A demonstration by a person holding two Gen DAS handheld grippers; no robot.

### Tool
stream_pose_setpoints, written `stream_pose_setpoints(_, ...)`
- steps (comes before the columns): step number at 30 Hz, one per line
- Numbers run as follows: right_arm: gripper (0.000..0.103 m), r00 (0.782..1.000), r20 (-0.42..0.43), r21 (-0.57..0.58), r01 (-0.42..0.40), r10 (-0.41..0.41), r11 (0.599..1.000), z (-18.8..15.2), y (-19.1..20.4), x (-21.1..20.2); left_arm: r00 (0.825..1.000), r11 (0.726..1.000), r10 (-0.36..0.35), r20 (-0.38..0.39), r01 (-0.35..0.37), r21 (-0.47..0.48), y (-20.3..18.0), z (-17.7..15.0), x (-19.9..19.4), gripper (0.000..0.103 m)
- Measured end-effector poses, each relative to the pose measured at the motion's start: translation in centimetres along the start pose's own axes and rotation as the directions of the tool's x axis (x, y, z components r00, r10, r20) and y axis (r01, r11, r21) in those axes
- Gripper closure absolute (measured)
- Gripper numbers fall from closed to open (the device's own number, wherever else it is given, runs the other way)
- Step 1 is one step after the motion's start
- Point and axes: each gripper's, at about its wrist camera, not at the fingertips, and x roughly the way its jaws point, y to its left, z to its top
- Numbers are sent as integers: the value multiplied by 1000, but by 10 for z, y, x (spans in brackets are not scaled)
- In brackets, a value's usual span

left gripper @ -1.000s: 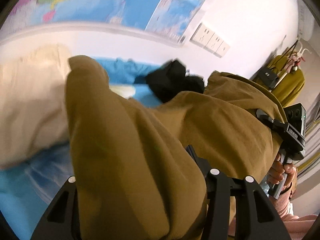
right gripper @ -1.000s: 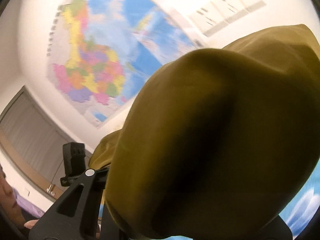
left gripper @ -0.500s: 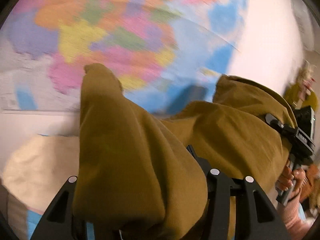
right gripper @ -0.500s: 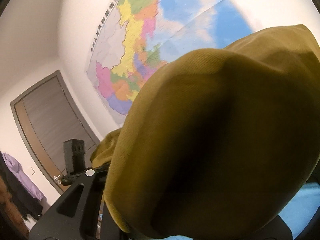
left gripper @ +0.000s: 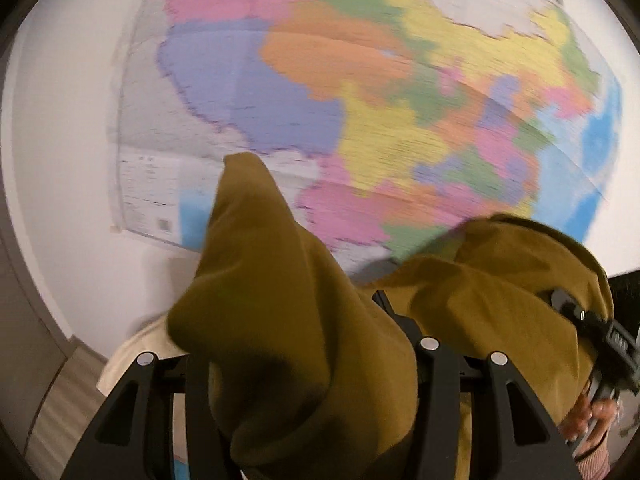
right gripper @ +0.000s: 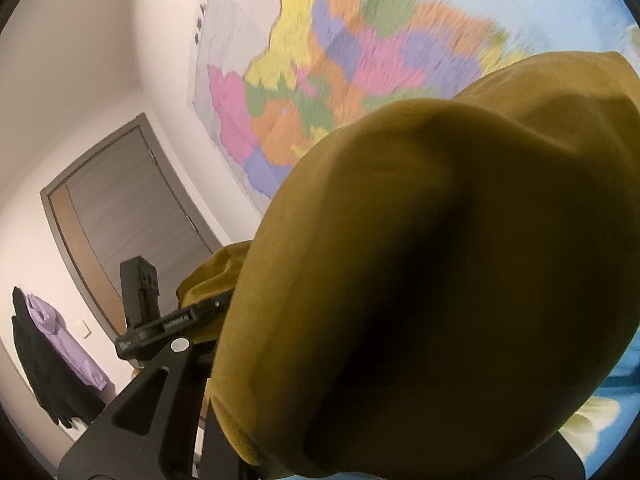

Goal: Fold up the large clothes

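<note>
- Left wrist view: the left gripper [left gripper: 304, 412] is clenched on a bunch of the mustard garment [left gripper: 288, 320]; the cloth fills the gap between the two black fingers [left gripper: 436, 396] and stands up in a peak in front of the camera.
- The garment runs on to the right, where it is draped over the right gripper [left gripper: 576, 320], seen side-on near the edge; its fingertips are buried in cloth.
- A hand [left gripper: 588, 424] grips that tool's handle at the lower right.
- Behind it all a coloured map [left gripper: 360, 100] covers most of the white wall [left gripper: 68, 140], blurred.
- Low on the left a cream cloth [left gripper: 128, 360] shows past the finger.

- Right wrist view: the garment [right gripper: 440, 260] bulges over nearly the whole lower right of the frame and hides the right gripper's [right gripper: 320, 440] tips; only the left finger [right gripper: 144, 400] shows, and the cloth comes up from between the fingers, so the tool is grasping it.
- The left gripper [right gripper: 208, 308] is seen further off at centre left, its end in a fold of the same garment, held in the air.
- Beyond are the map [right gripper: 360, 60], a grey door [right gripper: 132, 216], and dark and purple clothes [right gripper: 52, 360] hanging at the left edge.
</note>
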Motion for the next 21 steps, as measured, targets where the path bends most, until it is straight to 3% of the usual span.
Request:
stream_pose_setpoints(5, 80, 999, -49, -22, -9, 8, 1000, -22, -5, 71, 993, 993, 112, 34, -111, -42, 64, 6, 26, 55)
stream_pose_setpoints(7, 80, 994, -113, 4, 1, -1, 1000, -45, -17, 100, 981, 979, 194, 26, -192, -74, 94, -7, 47, 58)
stream_pose_setpoints(8, 79, 990, -142, 21, 10, -7, 1000, -55, -23, 111, 973, 970, 232, 0, -231, -77, 109, -18, 62, 59)
stream_pose_setpoints(10, 78, 973, -232, 78, 37, -18, 996, -81, -43, 133, 967, 958, 237, -90, -248, -142, 138, -40, 89, 60)
stream_pose_setpoints(12, 71, 950, -306, 117, 97, -57, 988, -109, -66, 148, 940, 933, 275, -204, -312, -179, 170, -75, 120, 61)
stream_pose_setpoints(13, 70, 947, -318, 149, 99, -47, 984, -118, -73, 141, 935, 928, 278, -222, -321, -190, 179, -85, 126, 61)
stream_pose_setpoints(16, 59, 936, -348, 167, 112, -48, 980, -121, -84, 139, 949, 921, 210, -237, -273, -277, 203, -104, 127, 60)
stream_pose_setpoints(18, 42, 927, -373, 149, 112, -49, 982, -118, -83, 134, 946, 926, 229, -231, -285, -248, 201, -102, 124, 58)
stream_pose_setpoints(21, 28, 918, -394, 133, 104, -44, 986, -113, -92, 138, 933, 927, 269, -239, -318, -197, 197, -100, 124, 56)
